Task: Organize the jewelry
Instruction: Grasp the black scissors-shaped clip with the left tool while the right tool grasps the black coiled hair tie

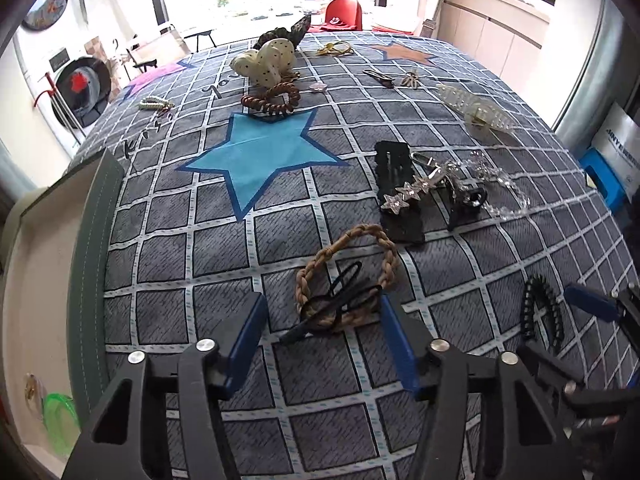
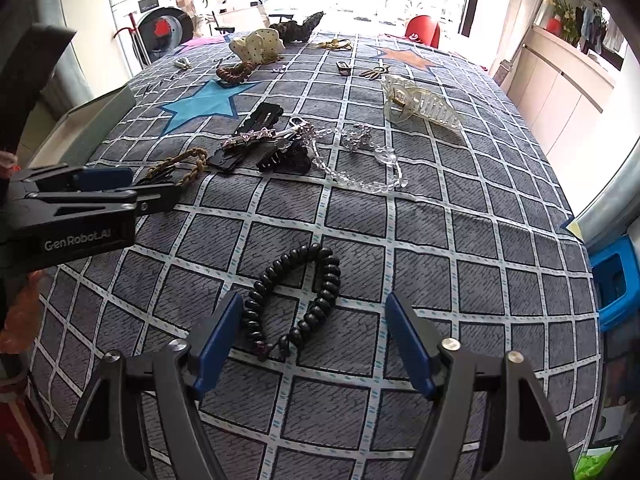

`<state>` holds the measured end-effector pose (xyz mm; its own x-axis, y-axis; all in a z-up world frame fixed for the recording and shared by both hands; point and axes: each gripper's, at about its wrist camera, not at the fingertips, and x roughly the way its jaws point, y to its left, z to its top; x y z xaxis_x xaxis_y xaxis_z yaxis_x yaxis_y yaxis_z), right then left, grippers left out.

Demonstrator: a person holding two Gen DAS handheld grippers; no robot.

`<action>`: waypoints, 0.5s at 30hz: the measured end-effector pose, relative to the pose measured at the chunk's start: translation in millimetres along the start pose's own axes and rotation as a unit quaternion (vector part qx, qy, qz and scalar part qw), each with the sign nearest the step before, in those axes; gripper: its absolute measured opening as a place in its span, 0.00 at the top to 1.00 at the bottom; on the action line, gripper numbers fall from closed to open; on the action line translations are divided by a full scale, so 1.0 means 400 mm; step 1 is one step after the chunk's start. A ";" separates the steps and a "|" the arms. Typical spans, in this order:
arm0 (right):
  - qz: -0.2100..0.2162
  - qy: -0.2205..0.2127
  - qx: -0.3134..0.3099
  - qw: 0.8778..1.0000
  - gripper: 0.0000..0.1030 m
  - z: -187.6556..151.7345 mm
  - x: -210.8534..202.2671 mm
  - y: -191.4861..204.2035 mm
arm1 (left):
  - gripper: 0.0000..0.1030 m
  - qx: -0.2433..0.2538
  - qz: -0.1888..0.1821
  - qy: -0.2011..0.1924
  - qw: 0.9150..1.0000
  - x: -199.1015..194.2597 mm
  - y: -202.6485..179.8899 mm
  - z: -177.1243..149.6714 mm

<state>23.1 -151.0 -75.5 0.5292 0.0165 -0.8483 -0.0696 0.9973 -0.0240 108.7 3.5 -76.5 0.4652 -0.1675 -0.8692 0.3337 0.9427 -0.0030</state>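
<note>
My left gripper (image 1: 322, 312) is open, its blue pads either side of a braided tan hair tie (image 1: 348, 268) with a black clip (image 1: 340, 300) lying across it. My right gripper (image 2: 312, 312) is open around a black spiral hair tie (image 2: 296, 296) on the checked cloth. That spiral tie also shows at the right of the left wrist view (image 1: 540, 312). The left gripper shows from the side in the right wrist view (image 2: 132, 188), by the braided tie (image 2: 180, 168). A grey-rimmed box (image 1: 92, 240) stands at the left table edge.
A pile of black clips with a star clip (image 1: 404, 196) and a clear bead chain (image 1: 500, 188) lies mid-table. Further back are a clear claw clip (image 1: 476, 108), a brown spiral tie (image 1: 272, 100), a dotted cream scrunchie (image 1: 266, 64) and small clips. A blue stool (image 2: 616, 276) stands at the right.
</note>
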 end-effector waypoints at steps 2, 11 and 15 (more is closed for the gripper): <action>0.000 -0.001 0.001 1.000 0.36 -0.002 -0.004 -0.003 | 0.56 0.003 -0.003 0.000 1.000 -0.006 -0.005 -0.005; 0.007 -0.005 -0.004 1.000 0.67 -0.001 -0.011 0.009 | 0.80 -0.002 -0.008 -0.025 1.000 -0.046 -0.012 -0.021; 0.015 -0.005 -0.004 1.000 0.78 -0.004 -0.014 0.011 | 0.80 -0.019 -0.009 -0.035 0.999 -0.068 -0.008 -0.031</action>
<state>18.4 -146.9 -71.6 0.5350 0.0471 -0.8435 -0.0919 0.9958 -0.0026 84.8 8.4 -59.0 0.5156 -0.2036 -0.8323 0.3129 0.9490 -0.0384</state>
